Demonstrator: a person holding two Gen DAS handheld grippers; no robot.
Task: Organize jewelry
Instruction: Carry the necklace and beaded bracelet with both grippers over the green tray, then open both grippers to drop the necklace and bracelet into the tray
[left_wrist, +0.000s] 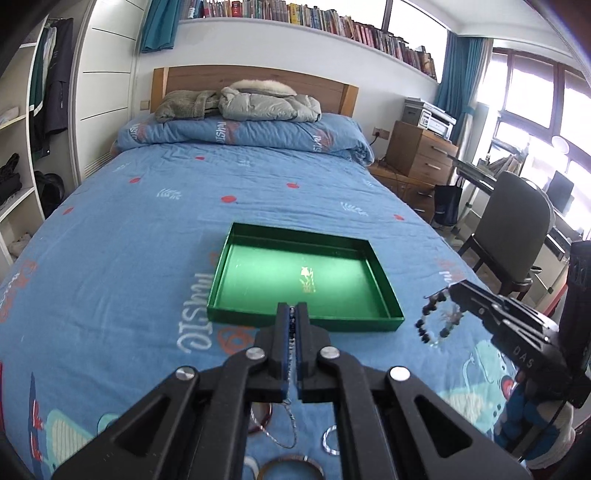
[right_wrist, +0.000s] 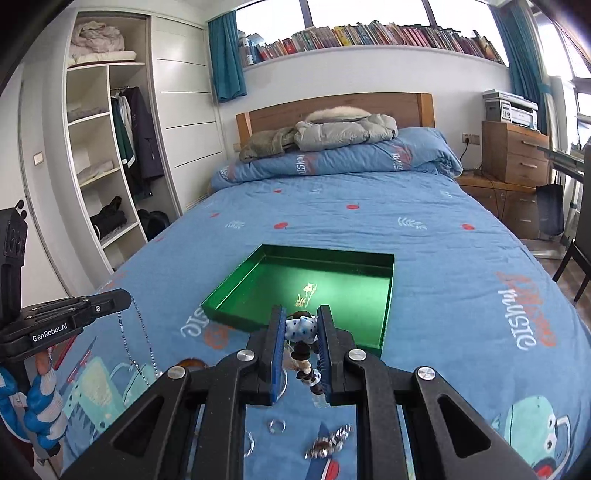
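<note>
L wrist: left gripper (left_wrist: 292, 308) pressed together on a thin silver chain (left_wrist: 290, 421), which hangs below the jaws. Green tray (left_wrist: 384, 275) at 12 on the bed, empty, so nothing sorted yet. Bangles (left_wrist: 290, 467) at 6, half hidden by the linkage

R wrist: right gripper (right_wrist: 301, 328) pinching a beaded bracelet (right_wrist: 303, 328) just short of the tray's near rim. Loose rings (right_wrist: 276, 426) and a watch-like piece (right_wrist: 328, 441) at 6 still to move; hard to tell exact type
</note>
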